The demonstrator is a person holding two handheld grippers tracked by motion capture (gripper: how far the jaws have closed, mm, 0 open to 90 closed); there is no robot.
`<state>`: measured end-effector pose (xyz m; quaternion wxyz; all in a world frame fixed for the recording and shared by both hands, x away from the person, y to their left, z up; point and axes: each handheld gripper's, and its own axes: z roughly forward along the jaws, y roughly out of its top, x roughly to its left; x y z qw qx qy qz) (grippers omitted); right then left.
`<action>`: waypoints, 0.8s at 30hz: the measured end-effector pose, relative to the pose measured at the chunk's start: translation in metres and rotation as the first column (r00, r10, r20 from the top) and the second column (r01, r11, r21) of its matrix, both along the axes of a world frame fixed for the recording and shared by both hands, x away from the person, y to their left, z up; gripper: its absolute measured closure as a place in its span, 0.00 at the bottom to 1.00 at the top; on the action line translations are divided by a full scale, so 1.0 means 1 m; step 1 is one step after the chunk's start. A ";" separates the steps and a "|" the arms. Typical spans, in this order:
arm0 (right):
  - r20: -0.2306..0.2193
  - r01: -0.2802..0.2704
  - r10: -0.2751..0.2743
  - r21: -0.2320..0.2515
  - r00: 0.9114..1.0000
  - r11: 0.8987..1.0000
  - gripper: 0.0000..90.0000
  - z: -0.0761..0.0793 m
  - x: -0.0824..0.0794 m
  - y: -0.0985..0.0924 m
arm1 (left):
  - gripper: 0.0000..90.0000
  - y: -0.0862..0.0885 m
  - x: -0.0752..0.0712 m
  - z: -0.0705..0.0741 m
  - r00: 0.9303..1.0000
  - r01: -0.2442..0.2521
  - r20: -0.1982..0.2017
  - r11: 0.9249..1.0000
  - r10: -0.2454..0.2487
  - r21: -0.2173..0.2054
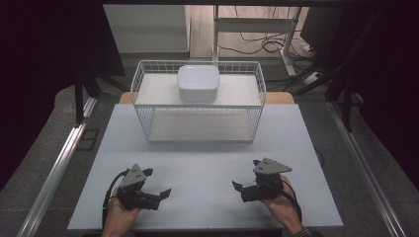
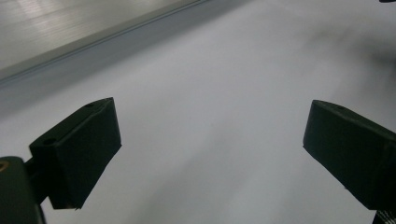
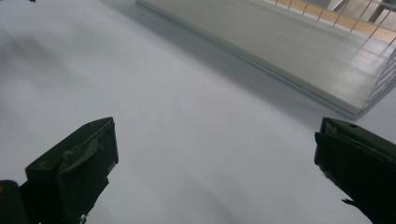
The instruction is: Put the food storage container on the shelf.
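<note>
Start pose judged: left hand-held gripper [image 1: 160,191] and right hand-held gripper [image 1: 240,188] held apart-jawed, empty, low in frame; white container [image 1: 198,83] on wire rack [image 1: 143,106] likely to be reached next.

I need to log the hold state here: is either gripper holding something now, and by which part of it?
Nothing is held. The left gripper and the right gripper are both open over the bare table, with their jaws wide apart.

white table [image 1: 207,163] with wire rack [image 1: 197,101] at its far edge
</note>
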<state>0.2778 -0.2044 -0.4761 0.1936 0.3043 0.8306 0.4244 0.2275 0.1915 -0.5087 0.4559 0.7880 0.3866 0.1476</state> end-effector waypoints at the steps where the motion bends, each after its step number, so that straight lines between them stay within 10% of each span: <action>1: 0.000 0.000 0.000 0.000 1.000 1.000 0.00 0.000 0.000 0.000 | 0.04 0.000 0.000 0.000 1.000 0.000 0.000 1.000 0.000 0.000; 24: -0.123 0.004 -0.017 -0.104 0.992 0.995 0.00 -0.037 -0.004 -0.006 | 0.02 0.006 0.002 -0.030 0.990 -0.030 -0.137 0.998 0.038 0.063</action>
